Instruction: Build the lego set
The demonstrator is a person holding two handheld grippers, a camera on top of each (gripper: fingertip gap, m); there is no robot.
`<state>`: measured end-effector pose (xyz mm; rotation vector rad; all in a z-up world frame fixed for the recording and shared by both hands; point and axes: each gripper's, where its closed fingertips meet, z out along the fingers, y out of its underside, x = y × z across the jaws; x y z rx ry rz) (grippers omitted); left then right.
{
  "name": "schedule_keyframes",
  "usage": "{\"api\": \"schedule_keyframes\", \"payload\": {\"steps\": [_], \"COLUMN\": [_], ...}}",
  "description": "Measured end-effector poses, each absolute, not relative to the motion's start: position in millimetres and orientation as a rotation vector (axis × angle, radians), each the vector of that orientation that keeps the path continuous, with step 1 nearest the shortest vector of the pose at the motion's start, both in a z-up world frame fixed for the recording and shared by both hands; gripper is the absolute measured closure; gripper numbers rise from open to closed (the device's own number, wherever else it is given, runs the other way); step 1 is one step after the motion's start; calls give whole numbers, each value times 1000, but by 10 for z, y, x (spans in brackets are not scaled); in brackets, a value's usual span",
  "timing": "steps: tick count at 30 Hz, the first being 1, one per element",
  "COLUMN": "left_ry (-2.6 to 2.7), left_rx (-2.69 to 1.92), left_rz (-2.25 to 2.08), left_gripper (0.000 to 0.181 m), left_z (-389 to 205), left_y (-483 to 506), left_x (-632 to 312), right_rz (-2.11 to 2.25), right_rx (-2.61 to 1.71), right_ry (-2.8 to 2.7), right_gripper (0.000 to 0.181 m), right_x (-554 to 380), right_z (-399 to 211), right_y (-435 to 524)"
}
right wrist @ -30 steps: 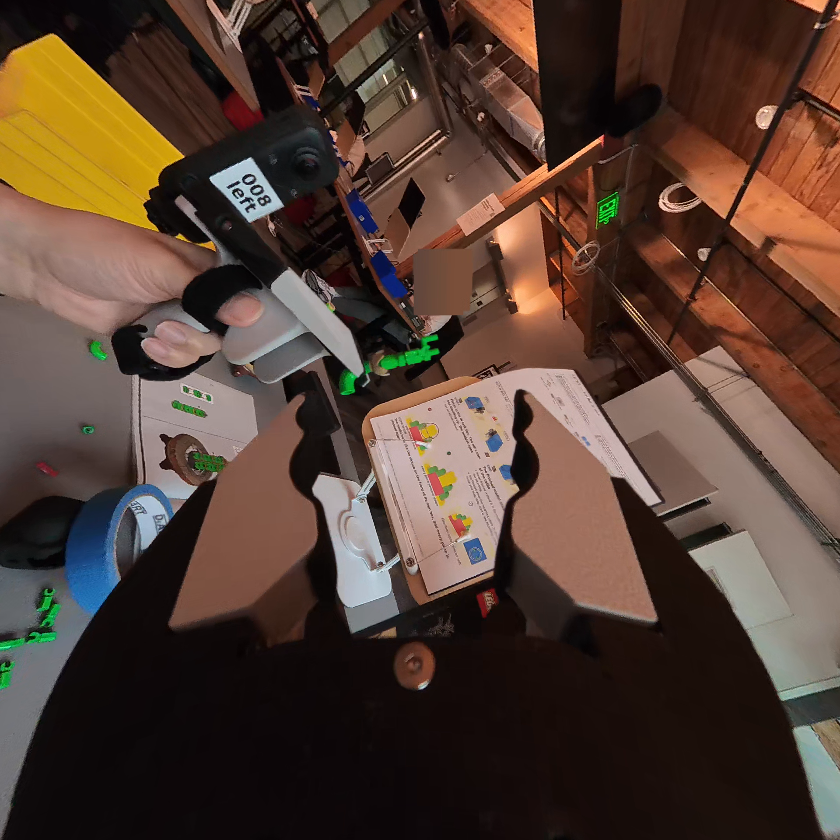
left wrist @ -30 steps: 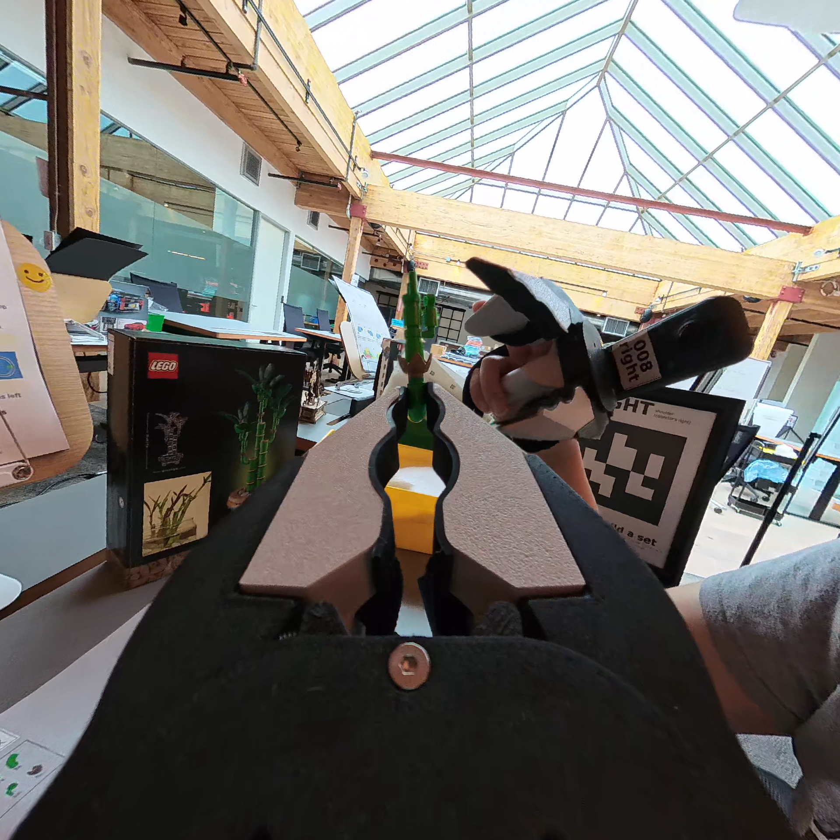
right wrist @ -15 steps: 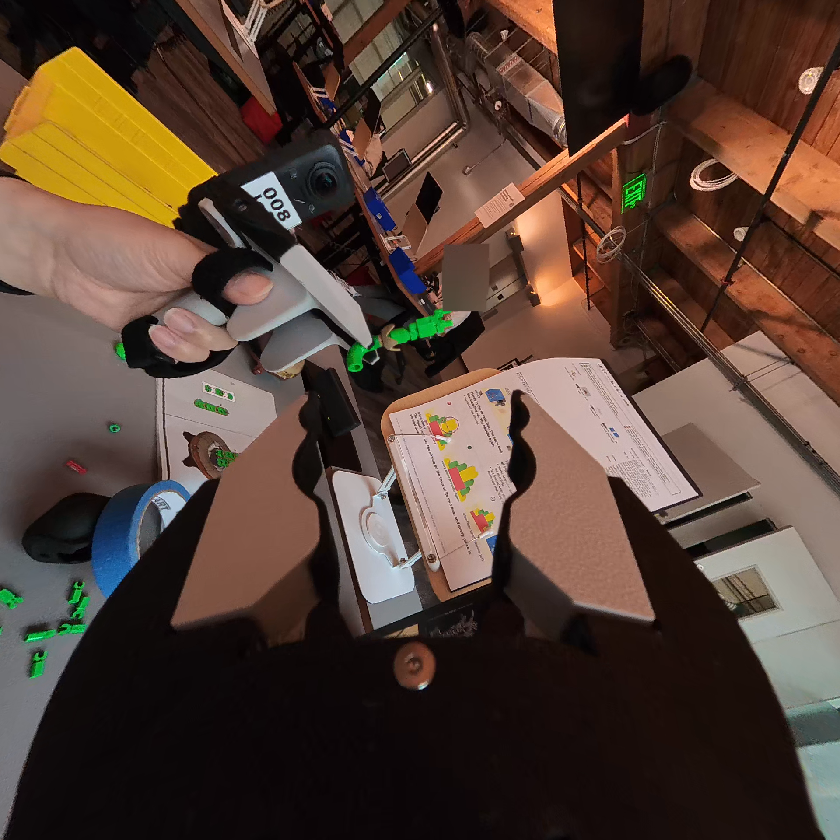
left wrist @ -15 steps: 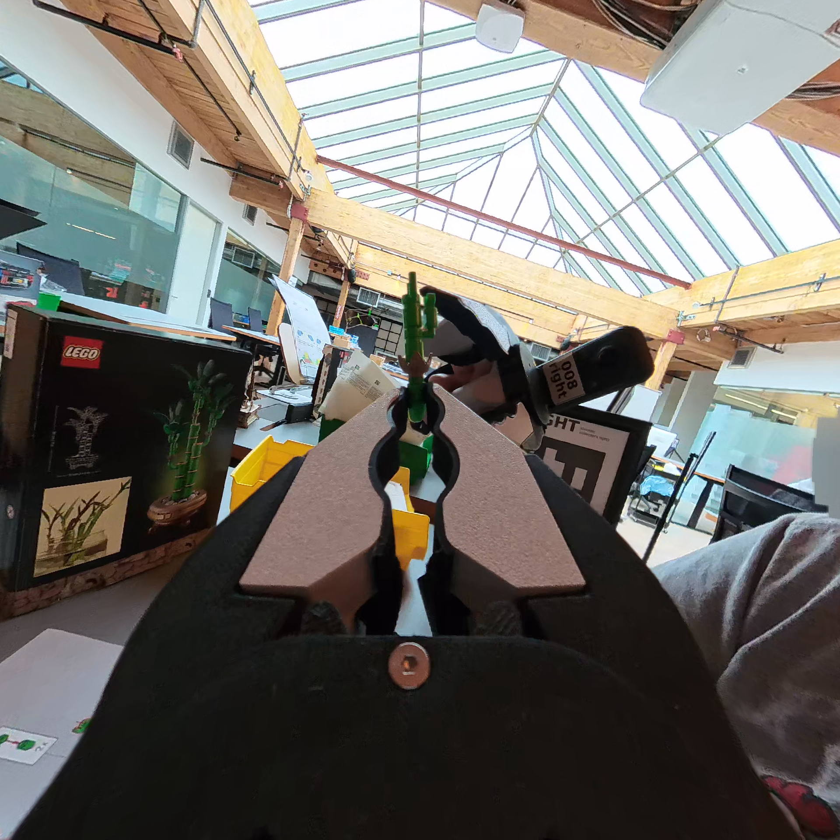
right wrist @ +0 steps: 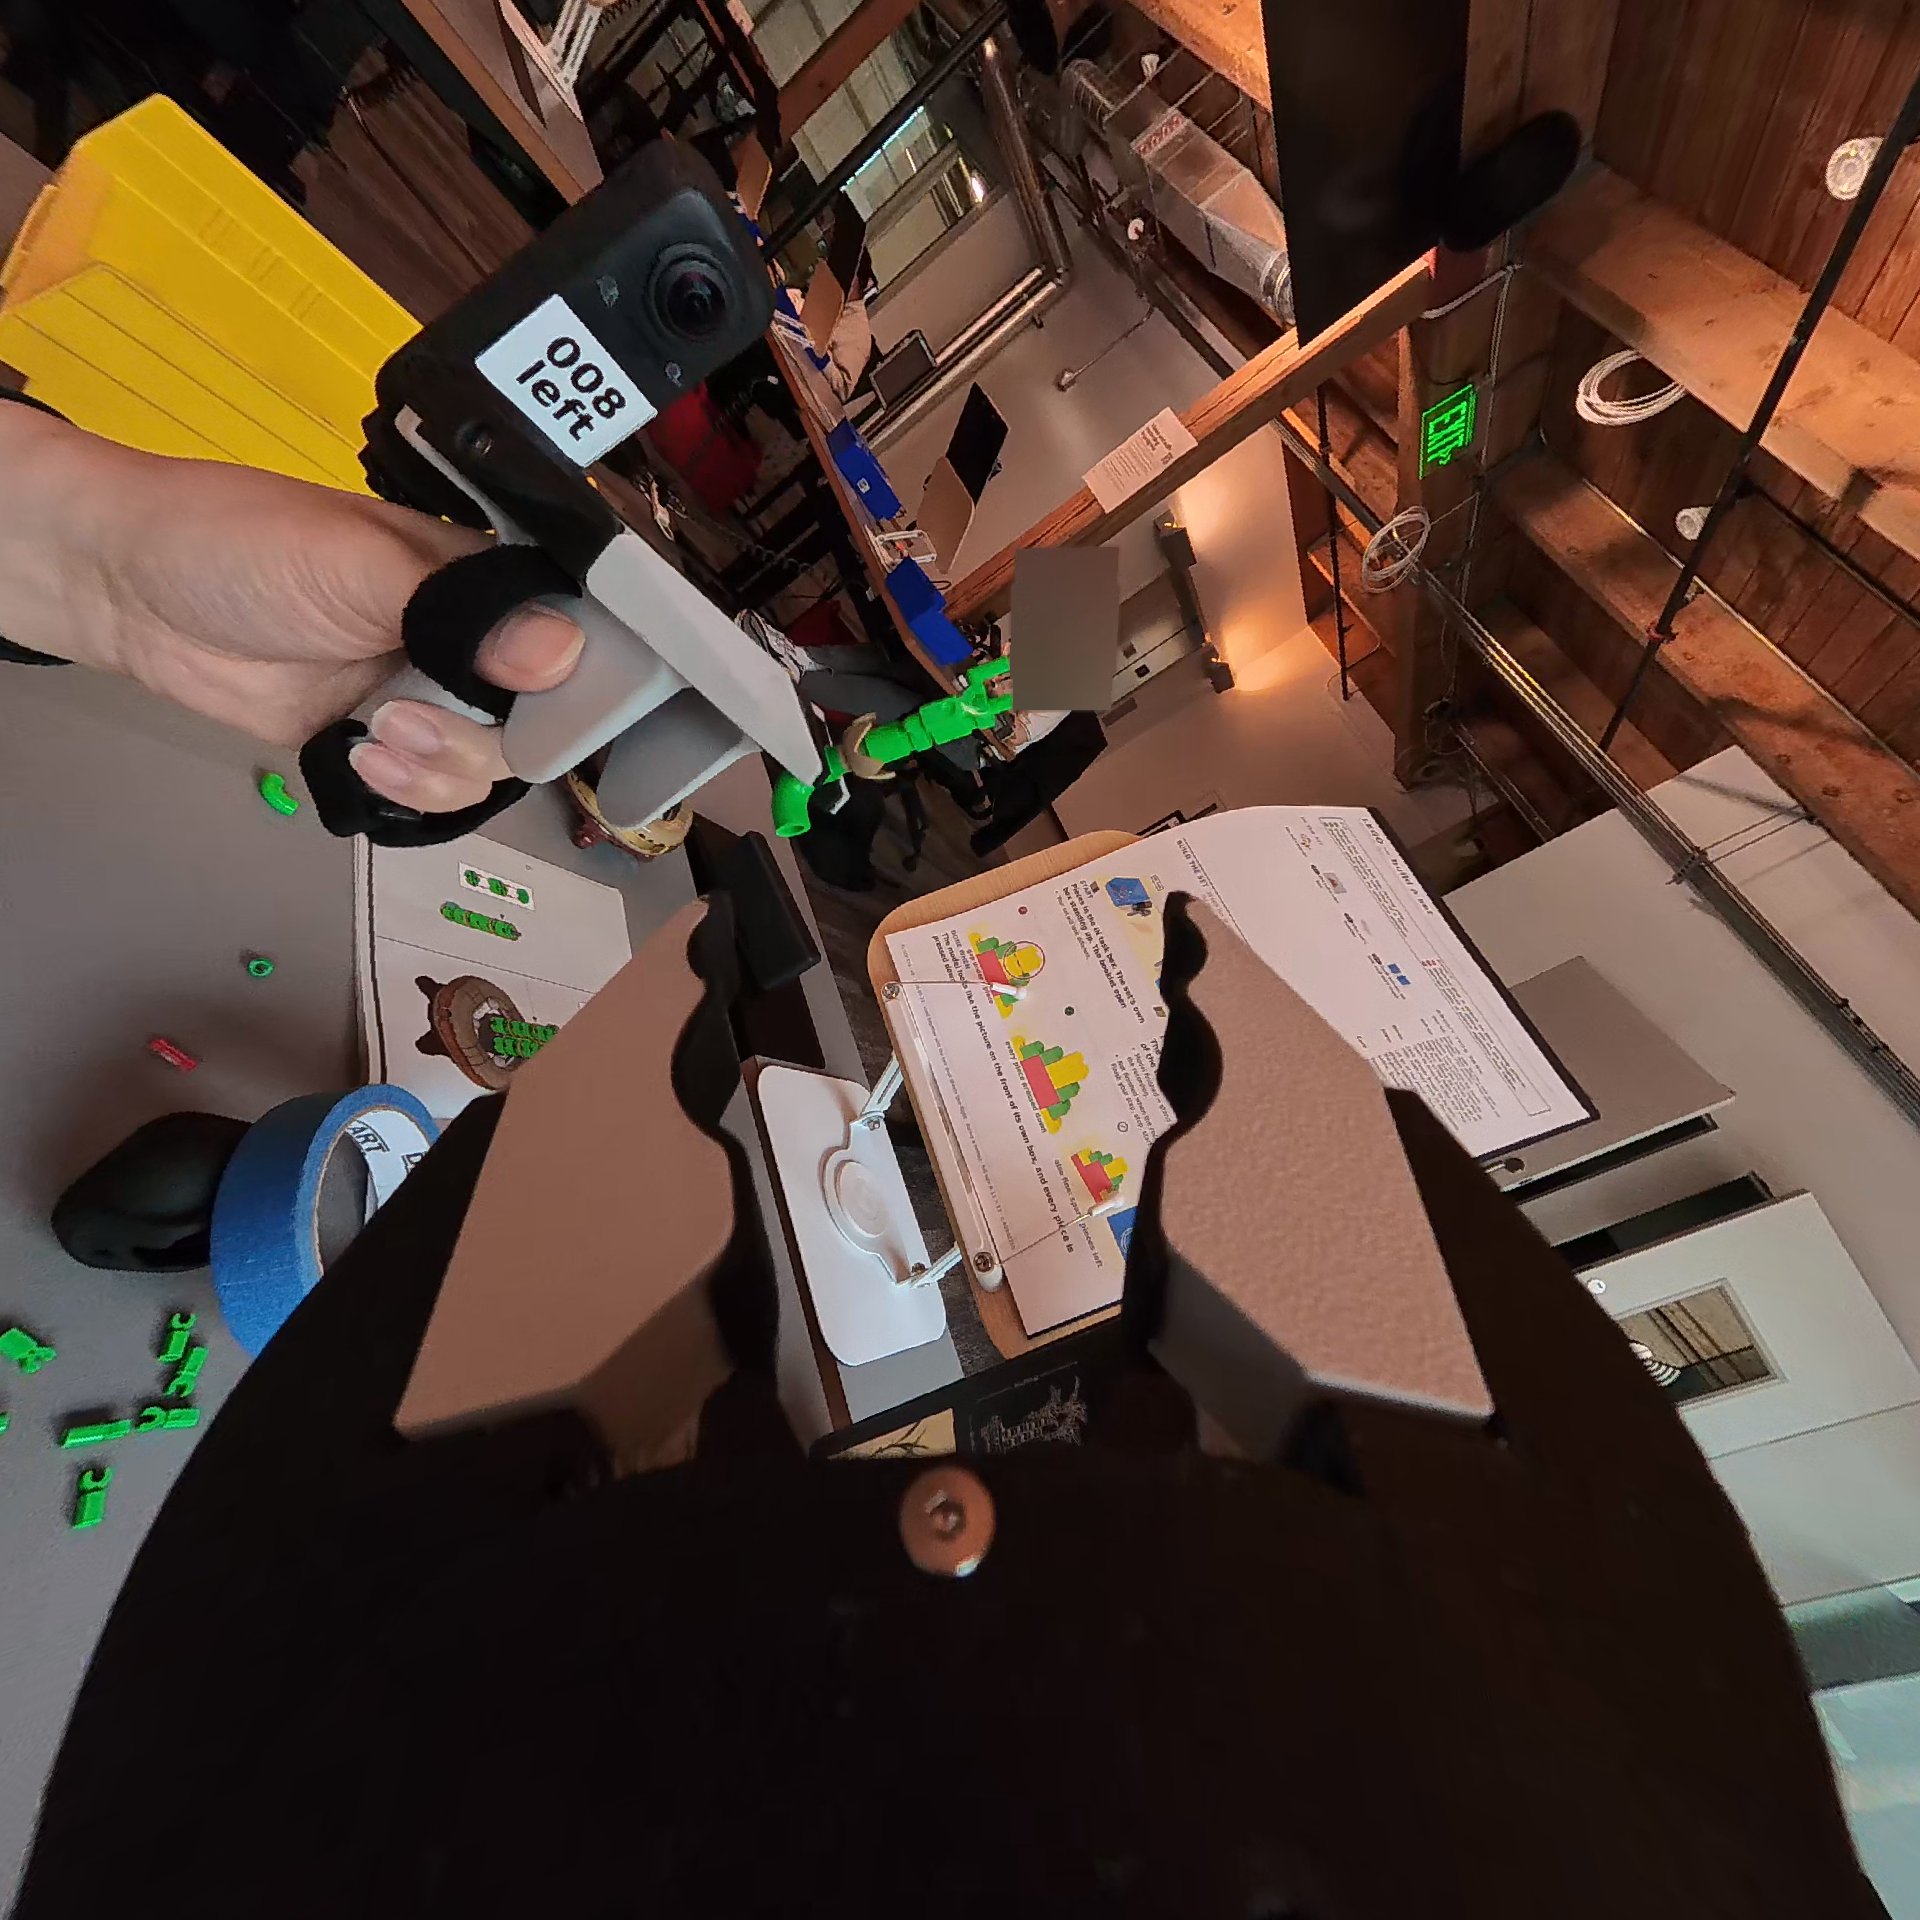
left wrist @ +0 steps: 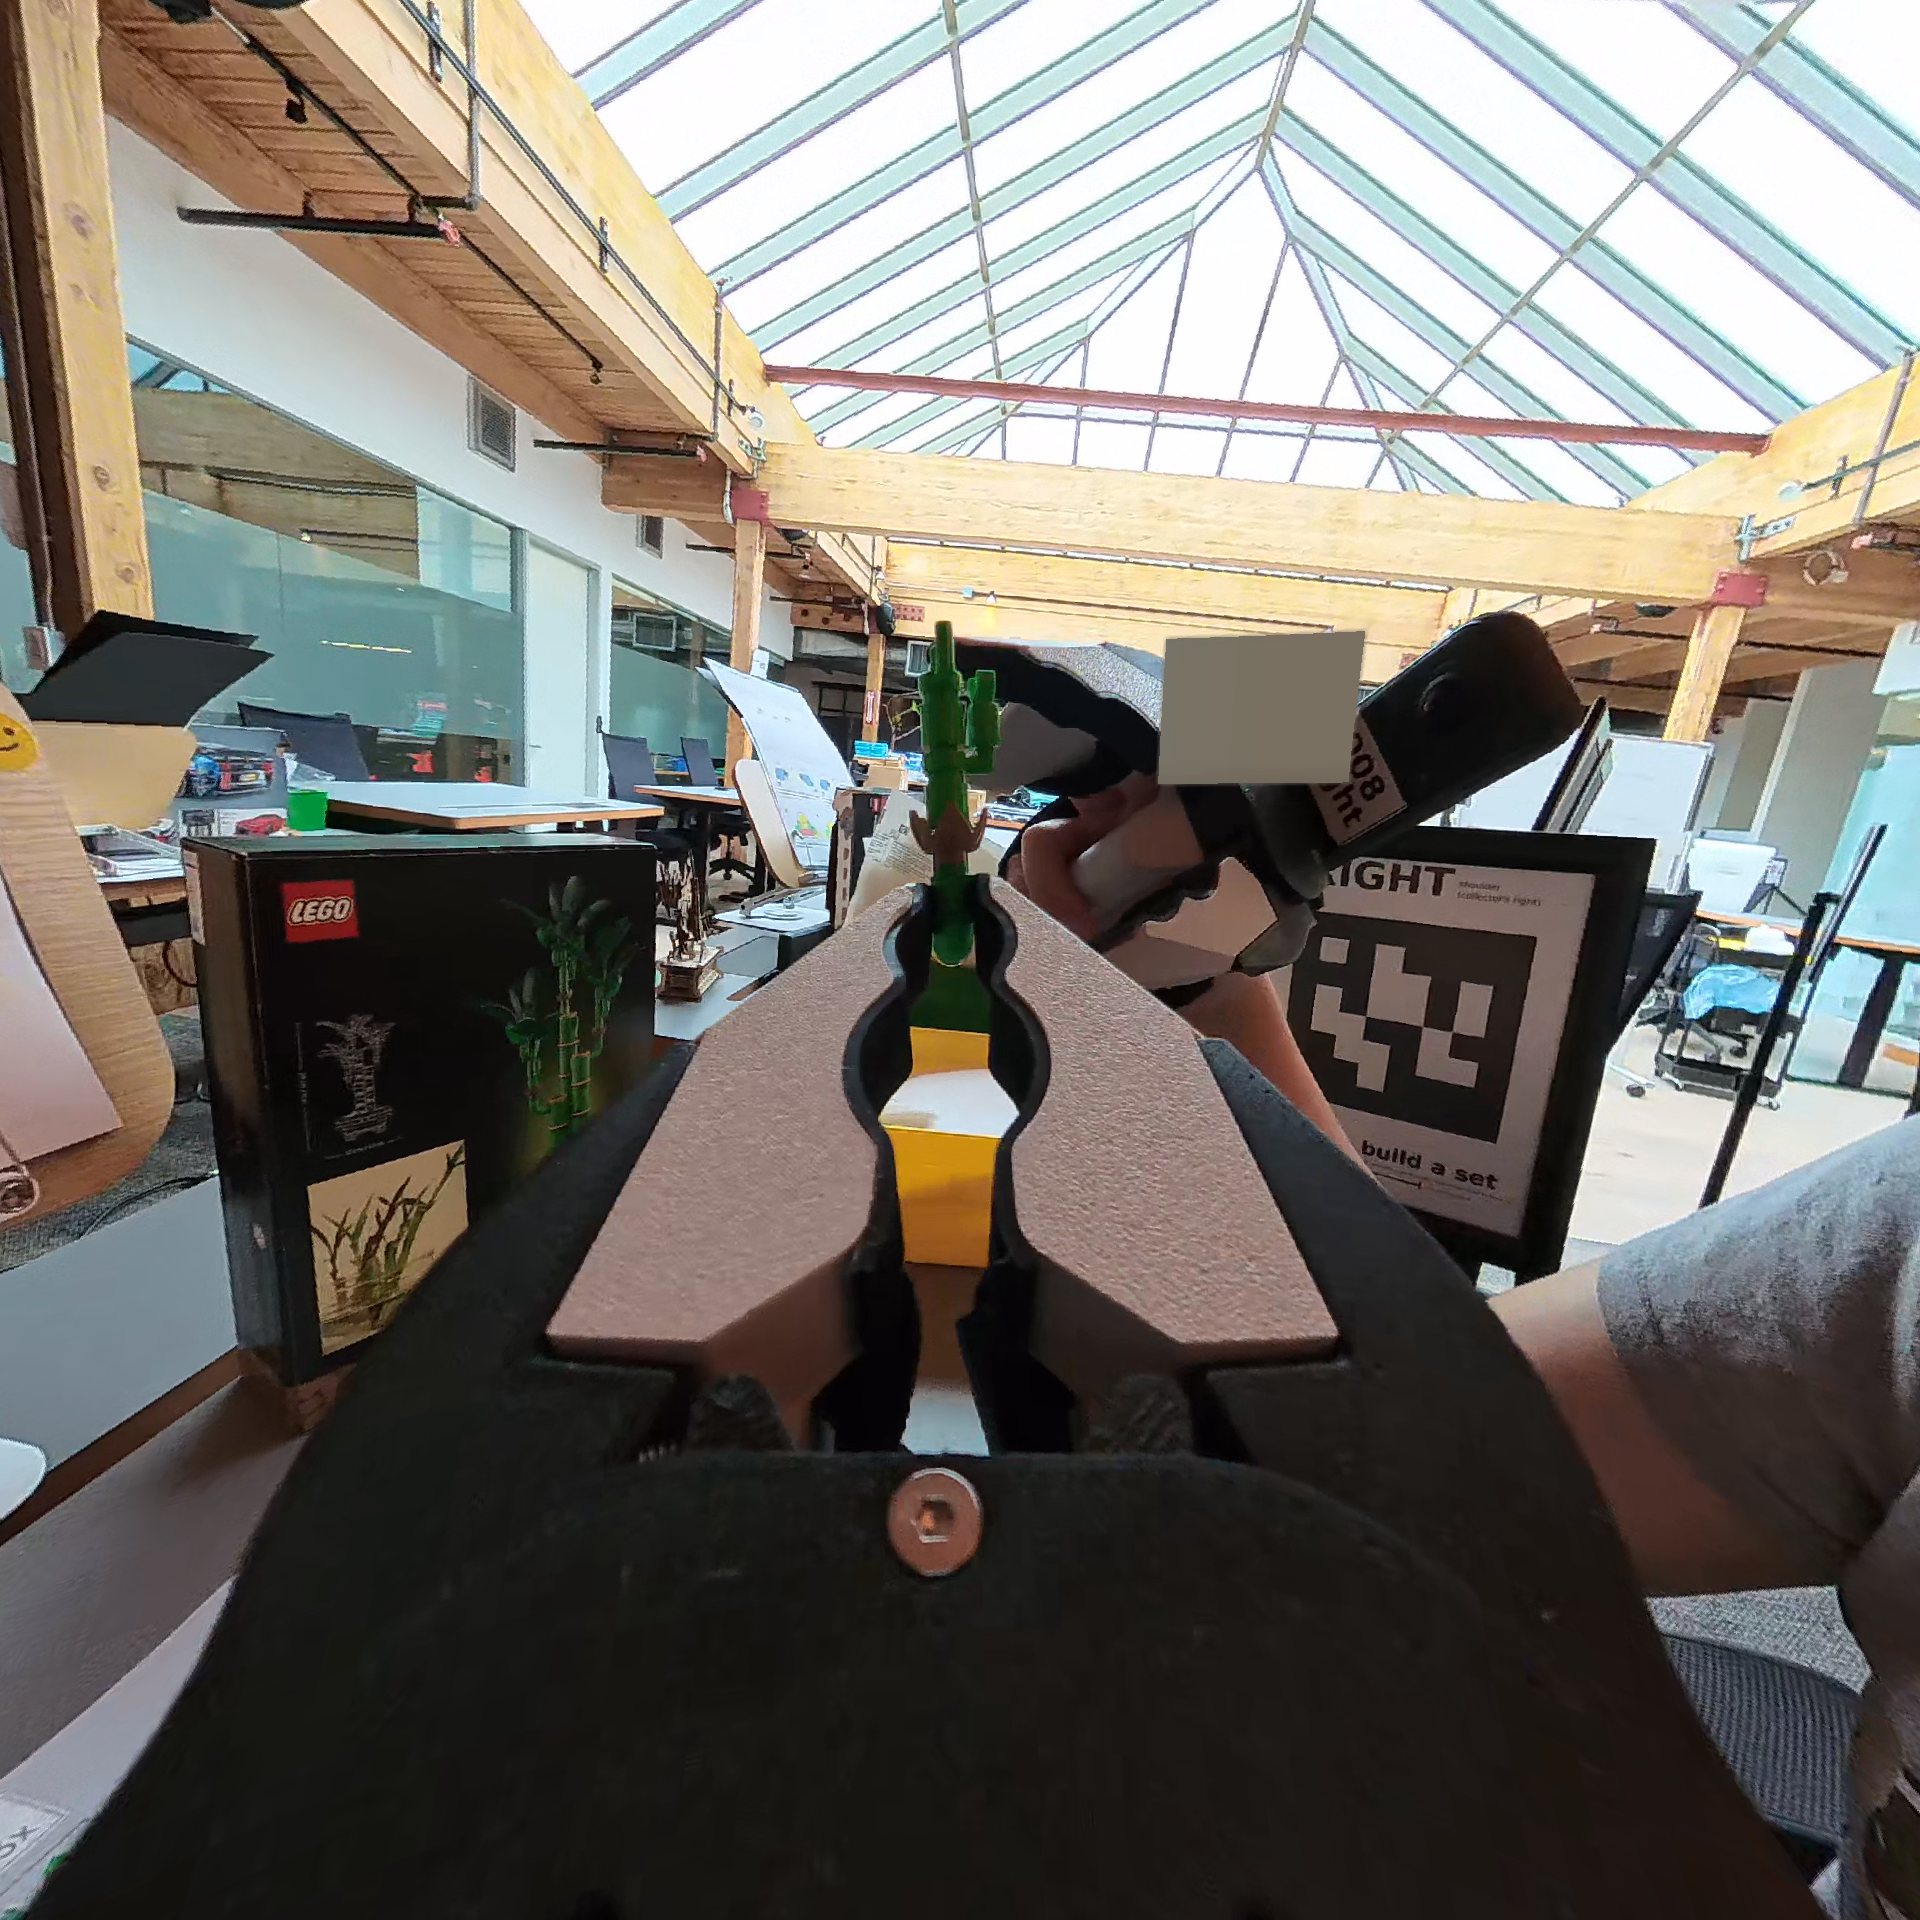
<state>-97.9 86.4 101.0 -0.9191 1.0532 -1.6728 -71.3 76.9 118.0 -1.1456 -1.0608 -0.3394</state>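
Note:
My left gripper point(left wrist: 951, 902) is shut on the lower end of a green bamboo stalk point(left wrist: 951, 748) with a brown collar, and holds it upright in the air. In the right wrist view the left gripper point(right wrist: 805, 774) is at the upper left, in a person's hand, and the stalk point(right wrist: 920, 725) sticks out to the right of its tips. My right gripper point(right wrist: 945, 925) is open and empty, below and to the right of the stalk. It shows behind the stalk in the left wrist view point(left wrist: 1195, 831). Several loose green pieces point(right wrist: 135, 1392) lie on the grey table point(right wrist: 125, 883).
A black set box point(left wrist: 416, 1091) stands at the left, a framed marker sign point(left wrist: 1434, 1029) at the right. A yellow bin point(right wrist: 177, 301), a blue tape roll point(right wrist: 301, 1195), a black lump point(right wrist: 135, 1195), an instruction sheet point(right wrist: 488, 966), a round brown base point(right wrist: 623, 826) and a clipboard point(right wrist: 1143, 1039) are on or by the table. Spacing between my two grippers at the tips: around 4 cm. The blue tape roll point(right wrist: 301, 1195) sits 20 cm or so from the ends of my right fingers.
The two grippers have come closer together: the left gripper and stalk look larger in the right wrist view. The left gripper has swung and tilted but still holds the stalk. The right gripper stays open.

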Motion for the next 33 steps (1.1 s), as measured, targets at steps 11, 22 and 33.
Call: {"api": "schedule_keyframes", "payload": {"steps": [11,22,33], "left_ry": [990,945,996], "left_rx": [-936,-975,-975], "left_rz": [-1844,-1946,-1932], "left_gripper": [176,177,177], "left_z": [1041,1058,1038], "left_y": [975,1191,1168], "left_x": [-1056,-1209,-1217], "right_rz": [-270,211,431], "right_rx": [-1280,-2243,-2552], "right_ry": [-1054,-890,-887], "right_gripper": [107,155,168], "right_x": [-512,494,365], "right_z": [1004,-758,-1502], "right_y": [768,647,652]}}
